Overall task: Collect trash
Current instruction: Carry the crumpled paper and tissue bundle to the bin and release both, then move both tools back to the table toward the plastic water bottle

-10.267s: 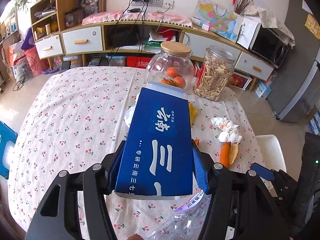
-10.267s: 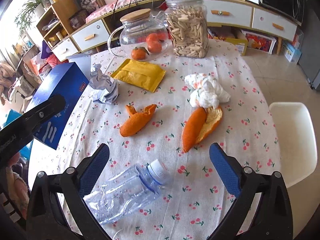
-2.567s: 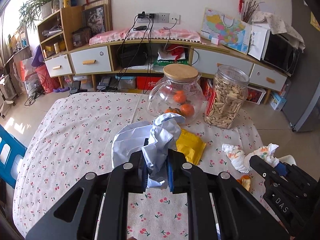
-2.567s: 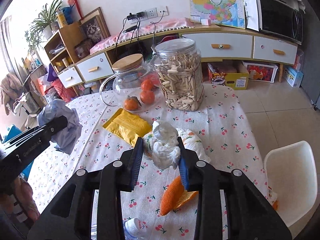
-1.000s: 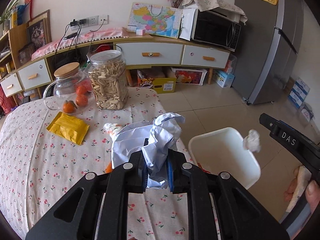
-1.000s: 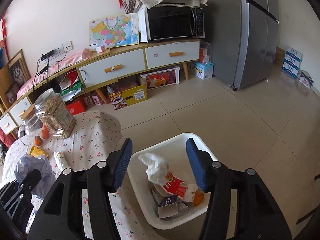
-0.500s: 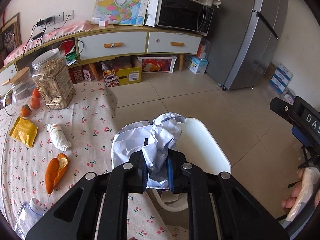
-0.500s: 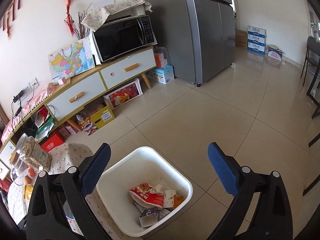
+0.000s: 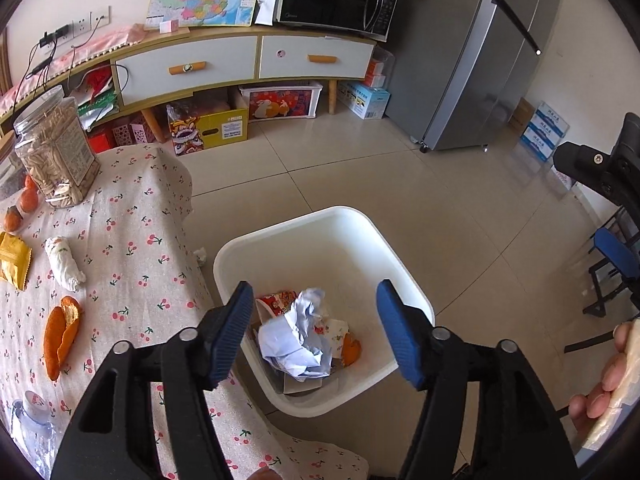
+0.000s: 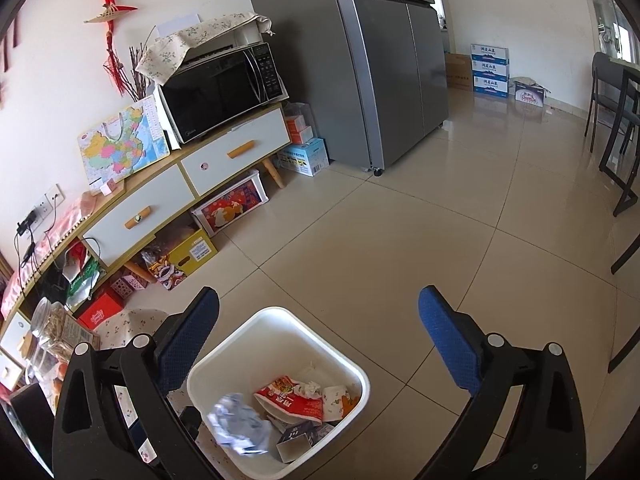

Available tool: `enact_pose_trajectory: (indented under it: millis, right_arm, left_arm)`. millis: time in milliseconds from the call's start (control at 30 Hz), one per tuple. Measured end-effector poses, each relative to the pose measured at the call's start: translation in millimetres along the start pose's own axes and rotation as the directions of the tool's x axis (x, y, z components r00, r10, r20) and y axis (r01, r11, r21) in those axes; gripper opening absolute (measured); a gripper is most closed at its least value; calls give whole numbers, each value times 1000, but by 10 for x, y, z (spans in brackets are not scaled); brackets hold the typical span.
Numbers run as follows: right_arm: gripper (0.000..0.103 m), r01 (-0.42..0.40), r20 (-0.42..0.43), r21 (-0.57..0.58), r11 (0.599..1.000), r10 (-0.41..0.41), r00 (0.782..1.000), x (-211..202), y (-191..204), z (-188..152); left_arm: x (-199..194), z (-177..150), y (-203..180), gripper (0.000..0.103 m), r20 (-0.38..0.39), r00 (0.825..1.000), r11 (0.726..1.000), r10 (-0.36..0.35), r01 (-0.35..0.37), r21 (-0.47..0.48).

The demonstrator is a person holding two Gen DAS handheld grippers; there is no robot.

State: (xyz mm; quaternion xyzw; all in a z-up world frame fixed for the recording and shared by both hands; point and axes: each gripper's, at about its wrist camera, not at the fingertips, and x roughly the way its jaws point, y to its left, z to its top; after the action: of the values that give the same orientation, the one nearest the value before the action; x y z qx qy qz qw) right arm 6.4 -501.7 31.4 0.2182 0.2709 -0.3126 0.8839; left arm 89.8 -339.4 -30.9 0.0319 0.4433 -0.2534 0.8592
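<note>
Hanging above a white bin [image 9: 404,276] at lower centre of the frame, the left gripper [image 9: 316,330] had its blue fingers [image 9: 234,332] spread wide, holding nothing. A crumpled pale-blue paper [image 9: 294,338] lay inside the bin on a red wrapper [image 9: 276,300], beside an orange peel [image 9: 350,350]. The right gripper [image 10: 320,344] was also wide apart and empty over the bin. At left, the tabletop [image 9: 132,264] carried another peel [image 9: 60,334], a tissue wad [image 9: 64,264] and a yellow packet [image 9: 12,258].
</note>
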Motion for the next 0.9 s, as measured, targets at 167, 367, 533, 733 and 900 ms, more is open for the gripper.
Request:
enact_pose_trajectory:
  millis: [167, 367, 533, 733, 900]
  right_arm:
    - [96, -15, -11, -13, 1000, 15, 1000, -13, 60, -35]
    - [96, -52, -56, -87, 995, 47, 997, 4, 286, -142]
    - [96, -60, -77, -225, 973, 43, 996, -33, 591, -328]
    - [96, -103, -117, -385, 917, 62, 991, -114, 934, -601]
    - [96, -157, -154, -485, 860, 93, 984, -203, 1234, -813]
  left_arm:
    - [-1, -74, 102, 80, -22, 999, 999, 50, -49, 14]
    - [-57, -220, 307, 81, -34, 993, 993, 115, -113, 44]
    - [-133, -307, 527, 82, -39, 987, 987, 155, -153, 37]
    - [-239, -429, 838, 82, -53, 978, 979, 201, -200, 29]
    - [-331, -537, 1120, 82, -70, 963, 965, 259, -256, 50]
